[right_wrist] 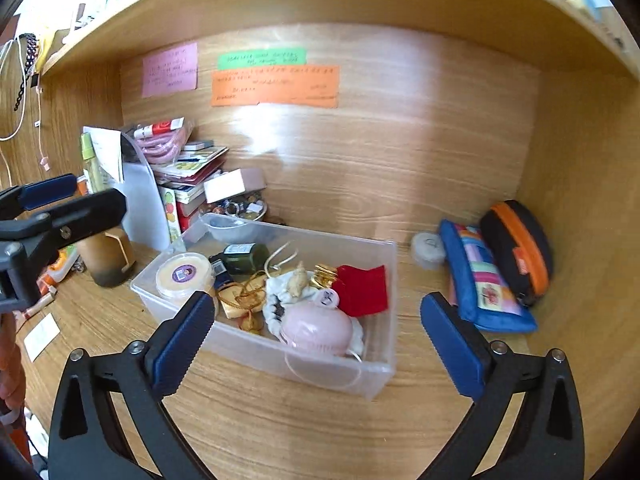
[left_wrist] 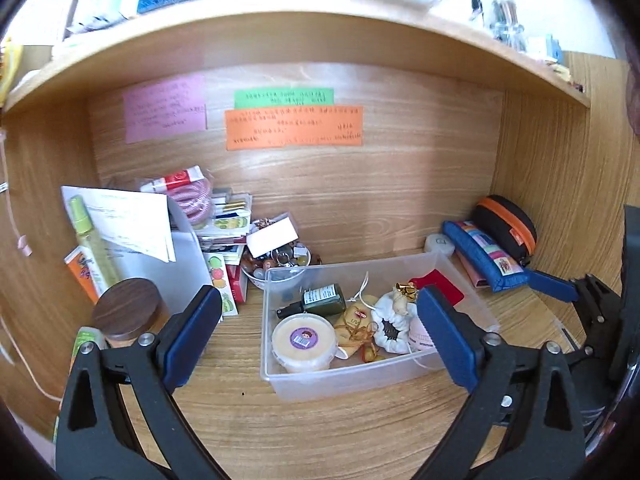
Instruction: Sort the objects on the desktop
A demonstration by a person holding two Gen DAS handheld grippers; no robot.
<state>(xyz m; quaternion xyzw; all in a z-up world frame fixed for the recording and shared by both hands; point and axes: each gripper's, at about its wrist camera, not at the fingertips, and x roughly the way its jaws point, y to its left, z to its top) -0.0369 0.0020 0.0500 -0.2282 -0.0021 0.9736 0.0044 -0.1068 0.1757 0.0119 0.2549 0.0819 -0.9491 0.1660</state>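
A clear plastic bin [left_wrist: 340,382] [right_wrist: 304,364] sits mid-desk. It holds a yellow round tub [left_wrist: 303,340] [right_wrist: 183,274], a dark green bottle [left_wrist: 322,300] [right_wrist: 244,258], a gold-wrapped packet [left_wrist: 354,330], a white pouch [left_wrist: 394,326], a red cloth [right_wrist: 362,288] and a pink oval case [right_wrist: 318,330]. My left gripper [left_wrist: 320,334] is open and empty, held above the bin's front. My right gripper [right_wrist: 320,340] is open and empty, in front of the bin; it also shows at the right edge of the left wrist view [left_wrist: 556,286].
A blue pencil case [left_wrist: 486,256] [right_wrist: 484,280], a black-orange pouch [left_wrist: 506,224] [right_wrist: 518,248] and a white round box [right_wrist: 428,250] lie at the right wall. At left: a stack of books [left_wrist: 228,236], a bowl of trinkets [left_wrist: 276,266], papers [left_wrist: 128,220], a wood-lidded jar [left_wrist: 126,308].
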